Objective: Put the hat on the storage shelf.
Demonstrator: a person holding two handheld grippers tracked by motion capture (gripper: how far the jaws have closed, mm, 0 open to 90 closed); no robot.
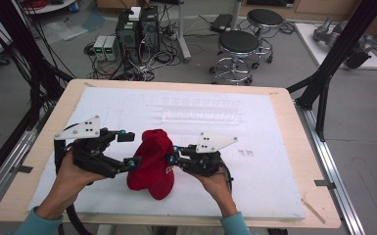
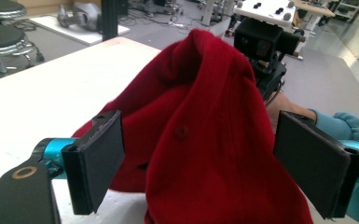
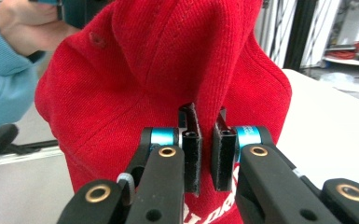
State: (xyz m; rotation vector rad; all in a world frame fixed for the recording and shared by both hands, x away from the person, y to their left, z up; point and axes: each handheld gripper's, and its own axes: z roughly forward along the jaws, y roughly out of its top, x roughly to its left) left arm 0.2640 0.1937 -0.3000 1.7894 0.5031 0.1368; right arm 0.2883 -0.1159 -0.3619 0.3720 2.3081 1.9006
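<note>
While the red cap (image 1: 151, 164) sits bunched up on the white sheet (image 1: 254, 161) near the front of the counter (image 1: 294, 112), the right tongs (image 1: 169, 159) pinch a fold of its cloth, the 2 jaws nearly together with fabric between them. The left tongs (image 1: 129, 149) are spread wide, 1 jaw at either side of the cap's other flank; whether they touch it cannot be told. A clear plastic tray (image 1: 200, 110) lies farther back on the sheet.
</note>
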